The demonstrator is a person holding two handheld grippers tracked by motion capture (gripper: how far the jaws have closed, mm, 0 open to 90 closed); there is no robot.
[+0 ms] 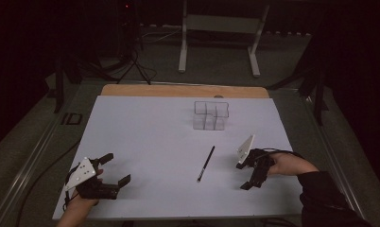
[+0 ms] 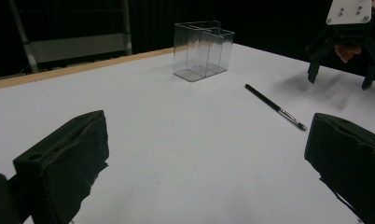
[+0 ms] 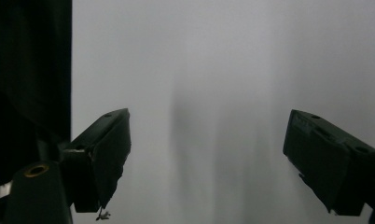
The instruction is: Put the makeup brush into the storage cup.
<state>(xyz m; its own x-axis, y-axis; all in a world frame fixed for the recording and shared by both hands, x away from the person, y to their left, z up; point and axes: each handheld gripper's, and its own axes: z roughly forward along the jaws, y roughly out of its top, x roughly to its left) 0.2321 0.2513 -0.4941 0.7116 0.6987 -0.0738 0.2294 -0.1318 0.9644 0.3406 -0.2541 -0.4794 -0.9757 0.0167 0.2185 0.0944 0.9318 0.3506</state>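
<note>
A thin black brush [image 1: 206, 163] lies flat on the white sheet [image 1: 155, 137], between my two grippers; its bristle tip points toward the near edge. In the left gripper view the brush [image 2: 274, 106] lies ahead to the right. A clear plastic organizer [image 1: 210, 115] with several compartments stands upright farther back, and the same organizer [image 2: 203, 49] sits beyond the brush. My left gripper [image 1: 116, 169] is open near the front left corner, holding nothing [image 2: 209, 135]. My right gripper [image 1: 243, 176] is open just right of the brush, jaws angled down at bare sheet [image 3: 209, 140].
A wooden table edge [image 1: 183, 90] runs behind the sheet. A metal frame stand [image 1: 220, 35] and a tripod [image 1: 133, 61] are on the floor beyond the table. The other gripper [image 2: 346, 46] hangs at the far right of the left gripper view.
</note>
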